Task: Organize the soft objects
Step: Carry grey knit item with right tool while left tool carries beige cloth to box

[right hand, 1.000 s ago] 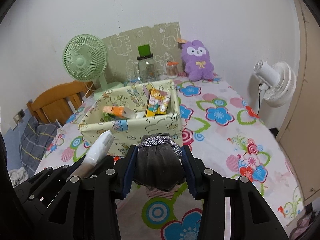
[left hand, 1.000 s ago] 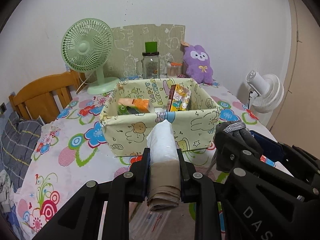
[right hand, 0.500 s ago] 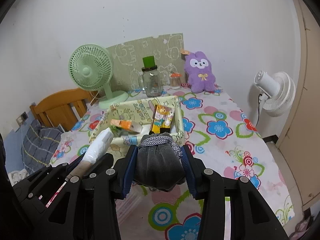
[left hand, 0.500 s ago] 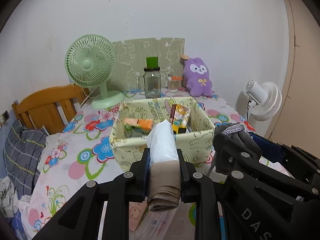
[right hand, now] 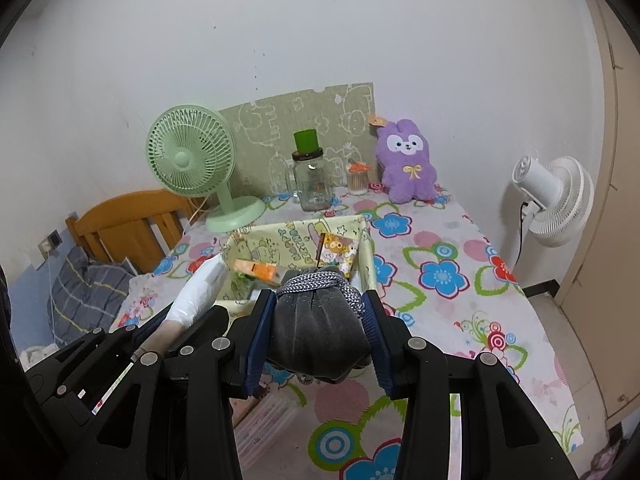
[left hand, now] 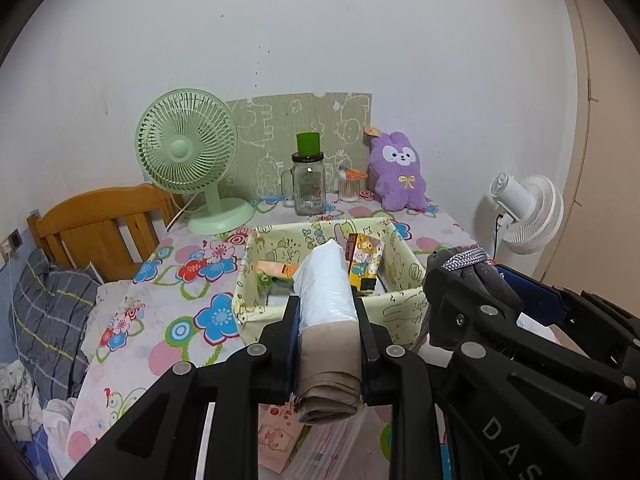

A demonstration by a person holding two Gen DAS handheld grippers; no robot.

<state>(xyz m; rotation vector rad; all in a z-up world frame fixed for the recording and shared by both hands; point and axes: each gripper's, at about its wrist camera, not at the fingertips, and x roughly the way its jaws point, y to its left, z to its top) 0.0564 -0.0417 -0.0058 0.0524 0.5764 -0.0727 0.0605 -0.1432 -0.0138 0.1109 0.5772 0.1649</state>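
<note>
Here, centre-bottom of the left wrist view, the left gripper [left hand: 326, 316] has its jaws clamped on a rolled beige-and-white bundle [left hand: 326, 320], held above the floral tablecloth [left hand: 160, 320]. In the right wrist view, centre frame, the right gripper [right hand: 318, 320] is clamped on a grey drawstring pouch [right hand: 318, 332]. Just beyond both, mid-frame, sits a pale yellow fabric bin [left hand: 400, 308] w/ an orange packet [right hand: 256, 269] & a cartoon-print box [left hand: 364, 262] inside. Upper left: green fan [left hand: 186, 148]. Upper centre: glass jar [left hand: 308, 184]. Right of it, against the wall: purple plush bunny [left hand: 400, 172]. Far right: white fan [right hand: 556, 200].
</note>
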